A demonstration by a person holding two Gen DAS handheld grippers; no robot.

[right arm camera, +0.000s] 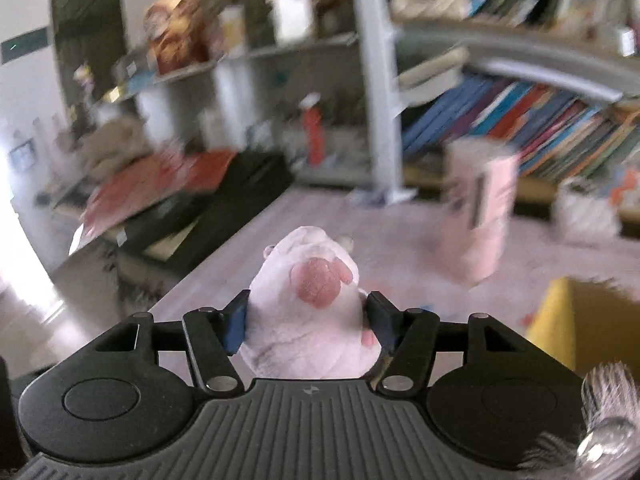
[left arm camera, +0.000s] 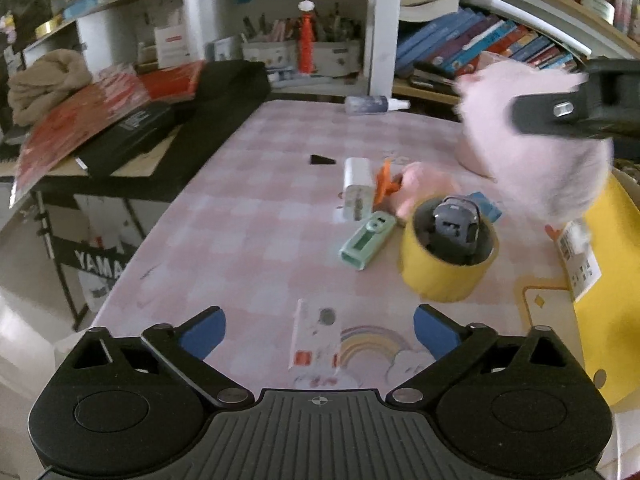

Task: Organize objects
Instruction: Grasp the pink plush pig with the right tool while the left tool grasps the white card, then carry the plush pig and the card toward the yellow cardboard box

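While the pink plush toy (right arm camera: 308, 312) is being squeezed between the pads of the right gripper (right arm camera: 306, 320) above the checked tablecloth (left arm camera: 248, 216), the left gripper (left arm camera: 318, 330) is being held wide apart, empty, near the yellow tape roll (left arm camera: 444, 276).

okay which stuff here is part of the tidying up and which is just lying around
Part of the job:
- pink plush toy, gripped by the right gripper
- yellow box
- yellow tape roll
- green case
- white charger
- left gripper, open

Just lying about:
- books on the shelf
- beige cloth
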